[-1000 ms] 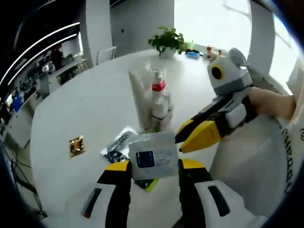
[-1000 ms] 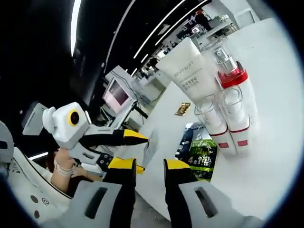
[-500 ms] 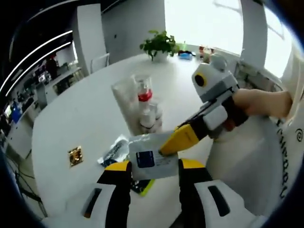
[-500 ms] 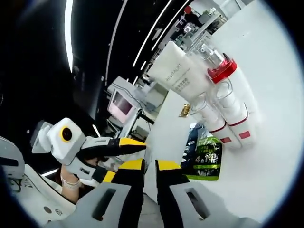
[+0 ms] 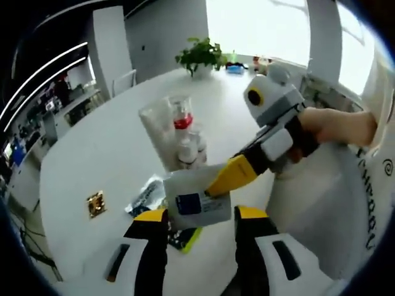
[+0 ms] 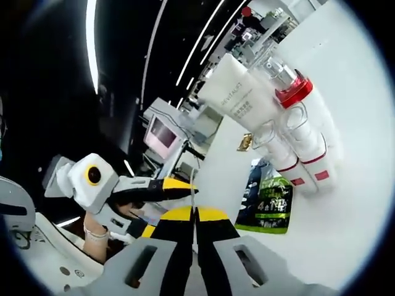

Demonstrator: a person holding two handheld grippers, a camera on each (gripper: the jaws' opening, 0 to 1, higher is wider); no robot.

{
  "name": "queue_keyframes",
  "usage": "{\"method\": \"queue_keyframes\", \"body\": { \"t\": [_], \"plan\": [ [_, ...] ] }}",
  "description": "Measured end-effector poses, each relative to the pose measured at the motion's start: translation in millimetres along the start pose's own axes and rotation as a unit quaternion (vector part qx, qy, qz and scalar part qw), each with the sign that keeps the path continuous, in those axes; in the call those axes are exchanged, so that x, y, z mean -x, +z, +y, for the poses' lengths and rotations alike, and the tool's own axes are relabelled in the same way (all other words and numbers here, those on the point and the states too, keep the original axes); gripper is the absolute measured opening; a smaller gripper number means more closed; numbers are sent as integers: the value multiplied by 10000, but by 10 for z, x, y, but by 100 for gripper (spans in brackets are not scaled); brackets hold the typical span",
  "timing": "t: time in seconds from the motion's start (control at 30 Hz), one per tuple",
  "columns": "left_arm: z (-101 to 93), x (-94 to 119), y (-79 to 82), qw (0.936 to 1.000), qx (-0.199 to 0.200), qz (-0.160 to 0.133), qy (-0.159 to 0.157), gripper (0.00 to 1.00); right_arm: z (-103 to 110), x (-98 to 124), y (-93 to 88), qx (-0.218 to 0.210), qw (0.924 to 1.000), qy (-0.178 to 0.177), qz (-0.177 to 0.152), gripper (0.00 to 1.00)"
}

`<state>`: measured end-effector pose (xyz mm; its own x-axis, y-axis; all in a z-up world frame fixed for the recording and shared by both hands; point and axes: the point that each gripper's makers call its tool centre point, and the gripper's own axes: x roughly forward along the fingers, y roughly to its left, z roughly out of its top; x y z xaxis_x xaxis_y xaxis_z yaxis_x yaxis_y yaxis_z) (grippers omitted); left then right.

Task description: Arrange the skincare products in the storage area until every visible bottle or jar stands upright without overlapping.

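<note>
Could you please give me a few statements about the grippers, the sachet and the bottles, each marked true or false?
1. The right gripper pinches the white sachet. True.
2. The bottles lie flat on the table. False: in the left gripper view they stand upright in a cluster.
3. The left gripper has its jaws spread either side of the sachet. True.
4. One bottle has a blue collar. False: the red collar is plain.
5. A potted plant stands at the table's far edge. True.
</note>
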<state>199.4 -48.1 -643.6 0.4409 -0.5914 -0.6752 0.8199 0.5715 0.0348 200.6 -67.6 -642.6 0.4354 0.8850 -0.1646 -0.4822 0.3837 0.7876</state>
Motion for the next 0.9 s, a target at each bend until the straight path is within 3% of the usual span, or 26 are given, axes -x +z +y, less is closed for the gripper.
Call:
{"method": "queue_keyframes", "body": {
  "t": [0.13, 0.47, 0.63, 0.9],
  "plan": [
    [86, 79, 24, 9994, 244, -249, -87, 41, -2, 16, -19, 274, 9996, -45, 114, 1],
    [194, 187, -20, 9966, 568, -509, -307, 32, 119, -49, -201, 731, 9954, 125, 610, 1],
    [102, 227, 7, 9921, 791, -698, -673, 24, 252, -56, -255, 1051, 9906, 386, 791, 1],
    [14, 276, 39, 9870, 933, -842, -1004, 13, 296, -18, -303, 1427, 9822, 576, 1082, 1]
  ]
}}
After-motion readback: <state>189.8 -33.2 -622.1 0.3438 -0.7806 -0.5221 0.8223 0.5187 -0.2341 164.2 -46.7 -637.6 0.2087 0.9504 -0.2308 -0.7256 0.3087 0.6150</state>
